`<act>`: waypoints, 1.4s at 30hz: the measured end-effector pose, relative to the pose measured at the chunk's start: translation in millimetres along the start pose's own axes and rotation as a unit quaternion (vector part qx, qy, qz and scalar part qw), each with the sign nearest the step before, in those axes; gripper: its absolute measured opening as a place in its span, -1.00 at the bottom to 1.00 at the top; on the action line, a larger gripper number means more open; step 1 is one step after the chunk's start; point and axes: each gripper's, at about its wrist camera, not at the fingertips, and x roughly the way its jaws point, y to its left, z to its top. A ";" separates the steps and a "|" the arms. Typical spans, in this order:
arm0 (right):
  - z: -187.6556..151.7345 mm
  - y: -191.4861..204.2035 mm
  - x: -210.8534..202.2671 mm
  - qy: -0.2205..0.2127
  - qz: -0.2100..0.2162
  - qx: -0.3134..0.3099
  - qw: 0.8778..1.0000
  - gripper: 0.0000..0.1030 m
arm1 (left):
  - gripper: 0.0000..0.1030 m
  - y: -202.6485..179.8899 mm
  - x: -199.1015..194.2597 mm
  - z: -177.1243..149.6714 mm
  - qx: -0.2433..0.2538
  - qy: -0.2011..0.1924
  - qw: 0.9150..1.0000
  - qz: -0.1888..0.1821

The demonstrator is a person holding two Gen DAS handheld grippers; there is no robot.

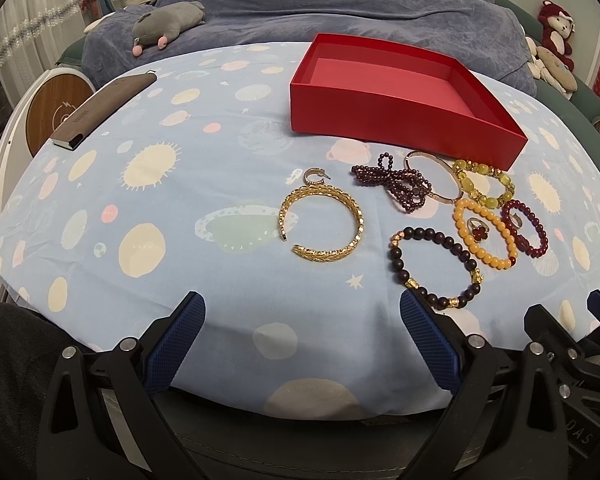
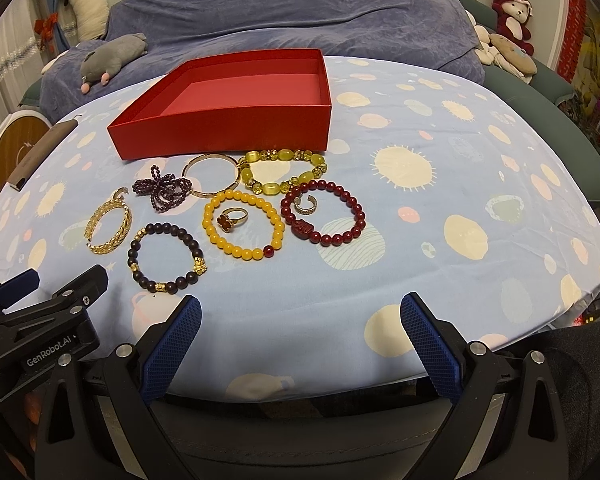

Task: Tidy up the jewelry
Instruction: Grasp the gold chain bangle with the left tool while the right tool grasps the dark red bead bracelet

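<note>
Left wrist view. Left gripper [image 1: 302,312] low at 6 o'clock, blue fingers spread wide, nothing between them, hovering at the near edge of a table under a pale blue cloth [image 1: 180,208] with planets and suns. Red box [image 1: 404,128] at 1 o'clock, lid off, nothing inside. Jewelry spread just in front of the box: gold cuff [image 1: 324,220] at centre, small gold hoop earring [image 1: 315,177] touching its far edge; purple bead strand [image 1: 396,184] bunched beside a thin rose-gold bangle [image 1: 436,178]; yellow-green bead bracelet [image 1: 486,184] at 2 o'clock; orange bead bracelet [image 1: 484,240] with a red-flower ring [image 1: 478,230] lying inside it; dark red bead bracelet [image 1: 528,228] at 3 o'clock; dark brown bead bracelet [image 1: 436,264] nearest, just beyond the right fingertip. Brown case [image 1: 100,108] at 10 o'clock near the table edge. Grey plush toy [image 1: 164,28] on a blue blanket [image 1: 340,4] at 11 o'clock.

Right wrist view. Right gripper [image 2: 300,312] at 6 o'clock, fingers equally wide apart, holding nothing. Left gripper visible at 8 o'clock. Red box at 11 o'clock, all bracelets clustered between box and fingers. Small open ring [image 2: 305,204] inside the dark red bracelet. Red plush toy [image 2: 512,12] at 2 o'clock.
</note>
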 end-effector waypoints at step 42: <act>45.3 -32.7 31.6 0.016 -0.017 0.030 0.999 0.74 | 0.03 4.5 38.7 38.9 0.000 0.035 0.999 -0.041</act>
